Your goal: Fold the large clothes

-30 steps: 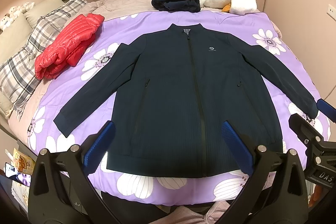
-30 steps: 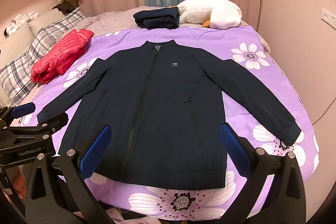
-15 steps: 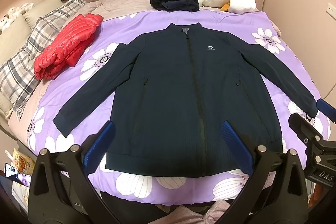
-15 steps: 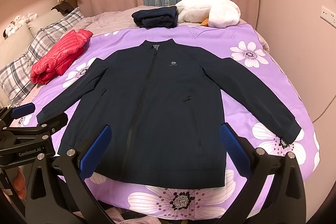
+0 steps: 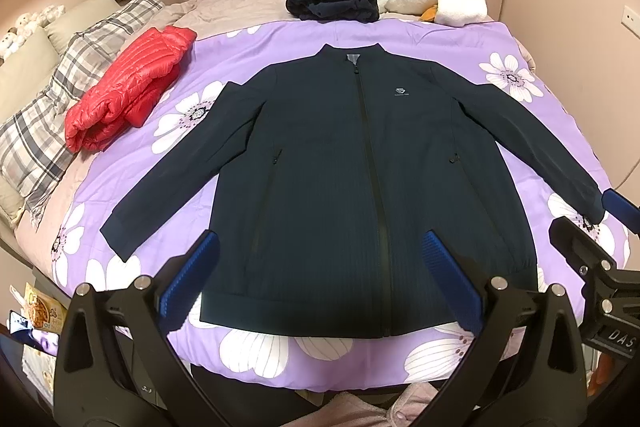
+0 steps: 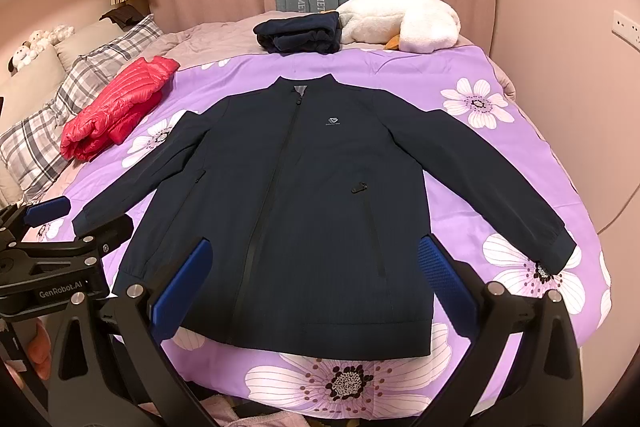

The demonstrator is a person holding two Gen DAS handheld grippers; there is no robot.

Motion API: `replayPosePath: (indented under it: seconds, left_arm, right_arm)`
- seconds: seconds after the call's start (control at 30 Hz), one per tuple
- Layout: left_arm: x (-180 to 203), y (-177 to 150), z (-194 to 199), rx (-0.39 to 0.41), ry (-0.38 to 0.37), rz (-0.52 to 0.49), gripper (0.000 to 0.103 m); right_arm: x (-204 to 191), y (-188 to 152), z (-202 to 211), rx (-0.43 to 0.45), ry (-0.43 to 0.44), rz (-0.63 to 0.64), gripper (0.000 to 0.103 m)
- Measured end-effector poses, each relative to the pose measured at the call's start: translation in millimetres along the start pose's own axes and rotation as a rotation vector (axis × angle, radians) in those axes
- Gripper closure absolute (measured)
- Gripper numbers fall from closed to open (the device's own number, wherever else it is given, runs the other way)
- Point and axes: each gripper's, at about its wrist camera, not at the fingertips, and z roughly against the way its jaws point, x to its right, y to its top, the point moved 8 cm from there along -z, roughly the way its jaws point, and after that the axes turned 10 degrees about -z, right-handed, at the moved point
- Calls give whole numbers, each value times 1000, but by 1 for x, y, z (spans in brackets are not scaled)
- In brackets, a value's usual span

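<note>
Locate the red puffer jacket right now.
The red puffer jacket lies folded at the bed's left in both views, on the purple floral cover's edge, between the plaid pillow and the navy jacket's sleeve.

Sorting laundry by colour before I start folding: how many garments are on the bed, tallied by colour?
Navy: 2, the jacket spread flat and the folded bundle at the far edge
Red: 1, the folded puffer jacket
Total: 3 garments
</note>
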Motion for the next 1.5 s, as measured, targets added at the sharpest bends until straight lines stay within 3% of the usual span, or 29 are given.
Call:
replayPosePath:
  seconds: [0.3,0.4,0.5,0.57,0.63,0.7,0.77,0.97,1.03,1.2,1.3,1.4,1.5]
  left_arm:
    - [0,2,-4,-1,-24,14,2]
    - [-3,0,-13,11,-152,76,2]
    - [-23,-4,-28,73,-319,229,2]
    - [-39,-7,-36,129,-385,303,2]
    - [-60,-15,-51,152,-424,385,2]
    - [-88,-30,-72,122,-387,466,2]
    - [-111,-46,-88,100,-352,537,2]
    - [-200,-113,-134,95,-336,911,2]
    - [-225,-136,-149,93,-318,1011,2]
    - [-274,-160,-167,197,-344,1196,2]
    - [-292,-172,-187,207,-369,1303,2]
    - [-309,-174,-197,261,-372,1360,2]
    - [-331,-173,-201,305,-312,1385,2]
  right_arm:
    - [1,0,-2,-2,-1,0,1]
    - [0,-1,-5,-5,63,-11,1]
    - [-5,-2,-8,4,199,-46,1]
    - [-8,0,-8,33,272,-66,1]
    - [-15,7,-1,126,388,-89,1]
    - [-23,14,8,237,498,-77,1]
    - [-31,16,8,281,555,-33,1]
    - [-63,5,-44,29,625,-60,1]
    - [-74,2,-55,-19,624,-59,1]
    - [-92,-2,-59,-28,591,10,1]
    - [-95,-3,-65,-36,564,36,1]
    - [-96,-4,-74,-50,542,43,1]
    - [-97,-5,-82,-65,532,37,1]
